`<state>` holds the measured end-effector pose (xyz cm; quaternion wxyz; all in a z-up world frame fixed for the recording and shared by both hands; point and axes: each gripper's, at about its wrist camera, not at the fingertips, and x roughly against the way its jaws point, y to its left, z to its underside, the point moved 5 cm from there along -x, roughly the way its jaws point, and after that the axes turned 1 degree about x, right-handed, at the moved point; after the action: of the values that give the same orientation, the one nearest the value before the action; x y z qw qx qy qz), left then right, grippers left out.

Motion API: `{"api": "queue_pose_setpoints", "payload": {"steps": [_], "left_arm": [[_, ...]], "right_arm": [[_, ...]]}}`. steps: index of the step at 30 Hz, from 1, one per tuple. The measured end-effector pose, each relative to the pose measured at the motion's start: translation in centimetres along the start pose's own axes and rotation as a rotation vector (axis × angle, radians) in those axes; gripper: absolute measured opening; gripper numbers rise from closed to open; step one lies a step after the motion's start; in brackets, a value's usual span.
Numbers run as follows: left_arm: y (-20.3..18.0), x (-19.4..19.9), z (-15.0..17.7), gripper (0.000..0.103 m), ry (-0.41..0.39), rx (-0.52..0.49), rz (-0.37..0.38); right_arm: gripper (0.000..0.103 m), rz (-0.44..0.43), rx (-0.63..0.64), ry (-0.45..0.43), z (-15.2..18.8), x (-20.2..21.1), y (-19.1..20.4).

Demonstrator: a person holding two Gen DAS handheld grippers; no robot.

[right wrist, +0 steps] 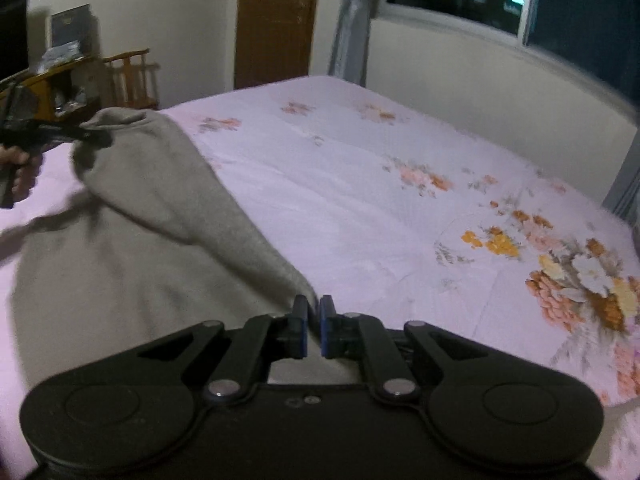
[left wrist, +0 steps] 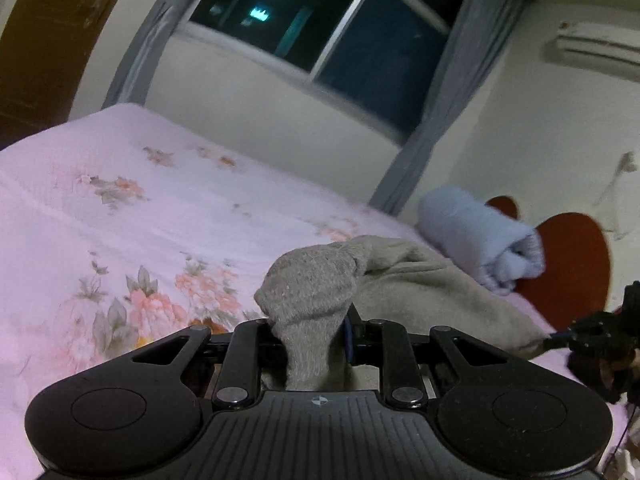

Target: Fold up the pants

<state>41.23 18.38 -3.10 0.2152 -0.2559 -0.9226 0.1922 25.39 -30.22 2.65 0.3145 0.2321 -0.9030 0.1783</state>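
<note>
Grey pants (right wrist: 132, 240) lie on a pink floral bed sheet (right wrist: 360, 184). My left gripper (left wrist: 316, 336) is shut on a bunched end of the pants (left wrist: 316, 288) and holds it lifted off the bed; it also shows at the left edge of the right wrist view (right wrist: 90, 138). My right gripper (right wrist: 314, 328) has its blue pads nearly together on a corner of the pants at the fabric's near edge; it shows at the right edge of the left wrist view (left wrist: 554, 338), pinching the far corner.
A rolled light-blue towel (left wrist: 480, 236) and a red heart-shaped cushion (left wrist: 572, 276) lie at the head of the bed. A window with grey curtains (left wrist: 432, 128) is behind. A wooden chair (right wrist: 130, 76) and a cluttered desk (right wrist: 48, 80) stand past the bed.
</note>
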Motion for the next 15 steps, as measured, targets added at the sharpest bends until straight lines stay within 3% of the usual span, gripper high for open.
{"api": "queue_pose_setpoints", "payload": {"steps": [1,3,5,6,7,10,13,15], "left_arm": [[0.0,1.3,0.7,0.024,-0.004,-0.002,0.014],[0.5,3.7,2.7,0.045,0.022,0.021,0.009],[1.8,6.6,5.2,0.092,0.010,0.091,-0.087],[2.5,8.0,6.3,0.099,0.006,0.148,-0.132],[3.0,9.5,7.4,0.103,0.016,0.195,-0.173],[3.0,13.0,9.9,0.103,0.041,0.306,-0.256],[1.3,14.7,11.4,0.103,0.053,0.337,-0.274],[0.2,14.8,11.8,0.101,0.061,0.386,-0.236]], "right_arm": [[0.000,0.004,0.016,-0.006,0.5,1.4,1.6],[0.000,0.001,0.037,-0.011,2.2,4.2,5.2],[0.000,-0.004,0.072,0.027,4.6,5.1,8.6],[0.000,0.011,0.099,0.052,5.9,5.0,10.1],[0.007,0.014,0.111,0.094,7.5,4.6,11.4],[0.004,-0.005,0.052,0.131,10.5,4.1,13.2],[0.004,-0.004,-0.011,0.103,10.1,4.3,13.2],[0.005,0.004,-0.016,0.090,9.4,4.3,13.0]]}}
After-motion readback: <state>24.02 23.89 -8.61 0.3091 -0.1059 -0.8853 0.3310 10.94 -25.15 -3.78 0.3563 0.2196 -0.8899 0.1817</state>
